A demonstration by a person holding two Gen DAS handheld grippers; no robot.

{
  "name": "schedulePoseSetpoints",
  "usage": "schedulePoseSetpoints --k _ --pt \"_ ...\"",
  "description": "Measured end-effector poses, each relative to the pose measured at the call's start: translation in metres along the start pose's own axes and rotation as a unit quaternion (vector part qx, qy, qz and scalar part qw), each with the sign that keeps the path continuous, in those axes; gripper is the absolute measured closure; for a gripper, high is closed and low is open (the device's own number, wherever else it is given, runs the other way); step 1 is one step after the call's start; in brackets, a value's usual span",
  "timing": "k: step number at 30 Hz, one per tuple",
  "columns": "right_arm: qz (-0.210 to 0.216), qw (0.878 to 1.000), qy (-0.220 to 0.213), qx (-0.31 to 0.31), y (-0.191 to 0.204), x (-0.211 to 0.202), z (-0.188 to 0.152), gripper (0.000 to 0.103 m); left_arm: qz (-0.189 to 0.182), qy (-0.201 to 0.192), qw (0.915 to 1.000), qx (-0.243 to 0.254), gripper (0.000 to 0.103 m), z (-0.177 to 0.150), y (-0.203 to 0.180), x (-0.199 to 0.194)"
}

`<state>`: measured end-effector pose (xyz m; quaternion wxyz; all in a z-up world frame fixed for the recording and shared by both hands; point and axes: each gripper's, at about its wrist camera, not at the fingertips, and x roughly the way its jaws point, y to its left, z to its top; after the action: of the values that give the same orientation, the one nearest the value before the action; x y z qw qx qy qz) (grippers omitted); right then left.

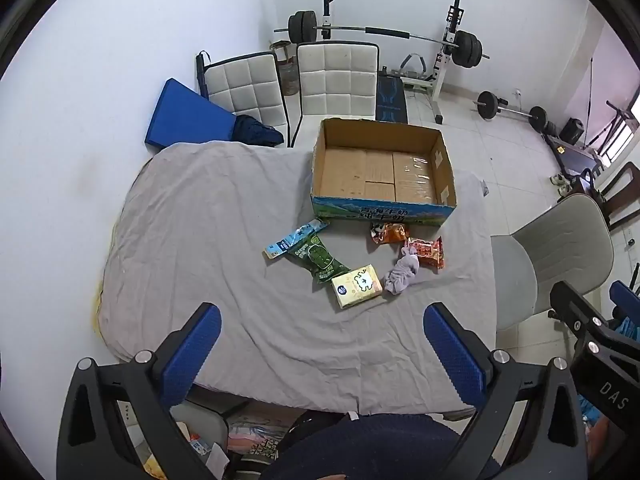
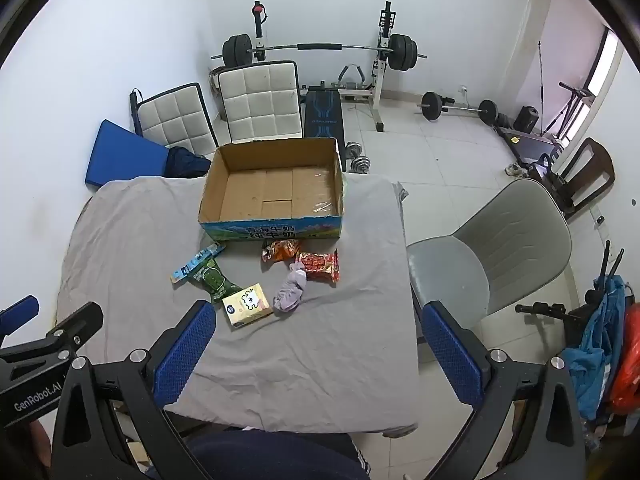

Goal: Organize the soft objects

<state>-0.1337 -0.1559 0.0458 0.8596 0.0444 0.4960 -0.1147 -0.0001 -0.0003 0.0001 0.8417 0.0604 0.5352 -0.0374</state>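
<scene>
An open, empty cardboard box (image 1: 384,168) (image 2: 276,190) stands at the far side of a table covered in grey cloth (image 1: 208,240) (image 2: 132,240). In front of it lie a blue packet (image 1: 296,237), a green snack bag (image 1: 320,259) (image 2: 214,280), an orange snack bag (image 1: 389,233) (image 2: 280,249), a red snack bag (image 1: 426,252) (image 2: 319,265), a yellow tissue pack (image 1: 357,285) (image 2: 247,304) and a crumpled lilac sock (image 1: 402,271) (image 2: 291,291). My left gripper (image 1: 322,344) is open and empty above the near table edge. My right gripper (image 2: 316,344) is open and empty, beside it.
A grey chair (image 1: 556,256) (image 2: 492,256) stands right of the table. Two white padded chairs (image 1: 336,80) and a blue mat (image 1: 188,120) are behind it. A barbell rack (image 1: 384,36) and weights stand by the back wall.
</scene>
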Motion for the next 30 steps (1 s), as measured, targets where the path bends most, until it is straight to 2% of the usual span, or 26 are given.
schedulePoseSetpoints --k 4,6,8,12,30 --pt "0.003 1.000 -0.003 0.004 -0.002 -0.002 0.000 0.000 0.002 -0.012 0.9999 -0.001 0.000 -0.001 -0.004 -0.003" --pt "0.001 1.000 -0.003 0.004 -0.002 -0.003 0.000 0.000 -0.018 -0.013 0.9997 -0.010 0.000 -0.003 0.005 -0.003" --pt "0.001 1.000 -0.004 0.006 -0.003 -0.003 -0.001 0.000 -0.021 -0.008 0.9997 -0.010 0.000 0.003 0.014 -0.002" --pt "-0.003 1.000 -0.005 0.010 -0.008 -0.008 -0.012 0.000 -0.007 -0.018 0.9998 -0.001 0.000 0.003 0.004 -0.010" --pt "-0.006 1.000 -0.017 0.021 -0.018 -0.028 -0.006 0.000 -0.014 -0.037 0.9992 0.007 0.000 0.004 -0.002 -0.023"
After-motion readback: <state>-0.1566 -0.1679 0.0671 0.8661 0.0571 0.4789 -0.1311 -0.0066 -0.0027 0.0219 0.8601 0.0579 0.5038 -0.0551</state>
